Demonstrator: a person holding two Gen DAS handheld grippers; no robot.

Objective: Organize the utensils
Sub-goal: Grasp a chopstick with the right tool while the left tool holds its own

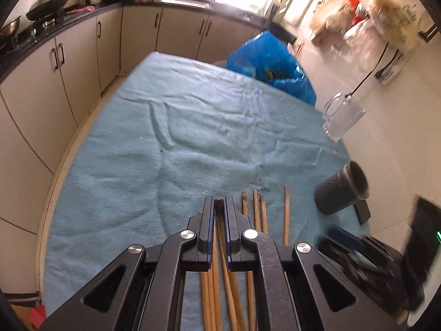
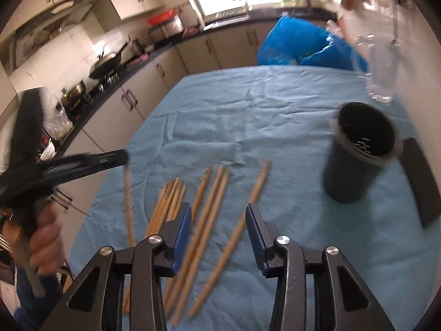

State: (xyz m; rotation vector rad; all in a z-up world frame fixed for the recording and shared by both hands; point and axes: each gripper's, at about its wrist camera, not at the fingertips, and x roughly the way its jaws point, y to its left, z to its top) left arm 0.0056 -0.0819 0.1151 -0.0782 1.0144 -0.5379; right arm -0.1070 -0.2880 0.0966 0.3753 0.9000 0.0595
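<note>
Blue cloth (image 2: 275,104), unlabeled dark holder (image 2: 355,160), loose chopsticks (image 2: 209,207).

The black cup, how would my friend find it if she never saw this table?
Look at the table with the blue cloth. Go to its right side, past the loose chopsticks. The black cup stands there, open on top with little slots inside. The only other cup, the glass mug behind it, is see-through, and the chopsticks are thin and wooden.
</note>
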